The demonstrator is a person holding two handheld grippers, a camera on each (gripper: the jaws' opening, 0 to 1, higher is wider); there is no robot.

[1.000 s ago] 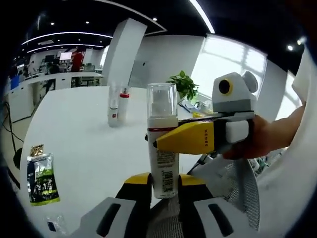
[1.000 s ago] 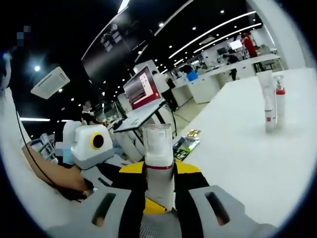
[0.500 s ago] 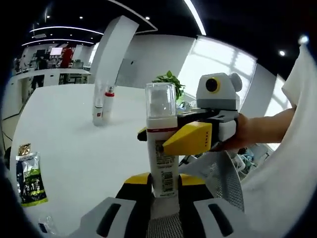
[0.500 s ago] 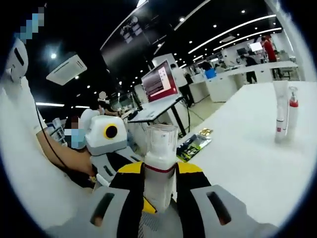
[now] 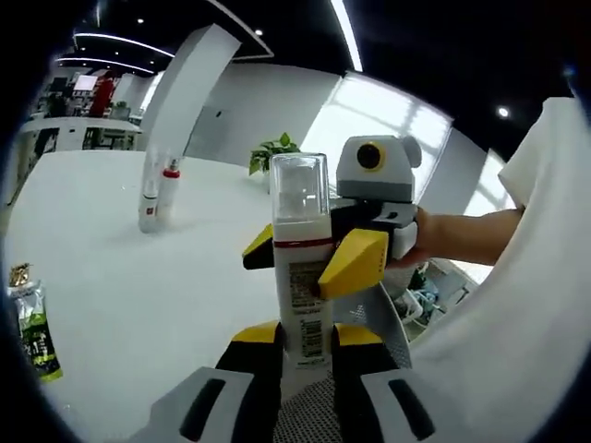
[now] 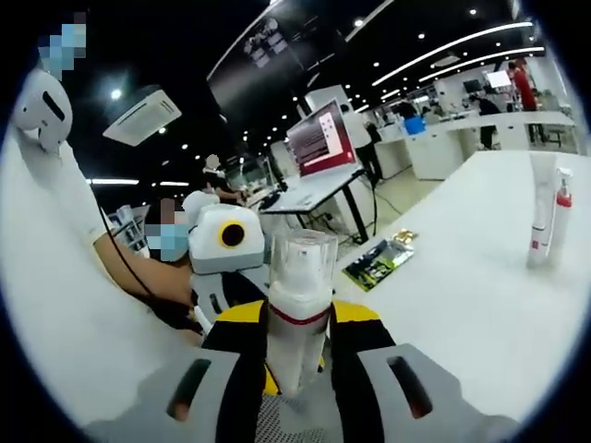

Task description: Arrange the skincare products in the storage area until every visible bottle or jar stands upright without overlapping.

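1. White plastic pump bottle with a clear cap and a red band at the neck [image 5: 301, 268] is held above the white tabletop [image 5: 120, 277], gripped at once by both tools; its base is seated between the jaws of the left gripper [image 5: 306, 355], which are closed on its lower body.
2. Higher up, the yellow-tipped jaws of the right gripper [image 5: 319, 263] are seen in the left gripper view crossing the bottle from the right, one jaw on each side just below the red band (contact looks firm, though the far jaw is partly hidden).
3. From the right gripper view the same bottle [image 6: 297, 309] is pinched between that gripper's own jaws [image 6: 297, 369], cap up.
4. The long axis is judged near upright, cap pointing away from the table, so only a straight lowering onto its base seems called for.
5. Well apart on the table, a slim white tube [image 5: 148, 189] and a red-collared spray bottle [image 5: 167, 190] stand upright, just beside each other.
6. A green sachet [image 5: 30, 328] lies flat near the table edge.
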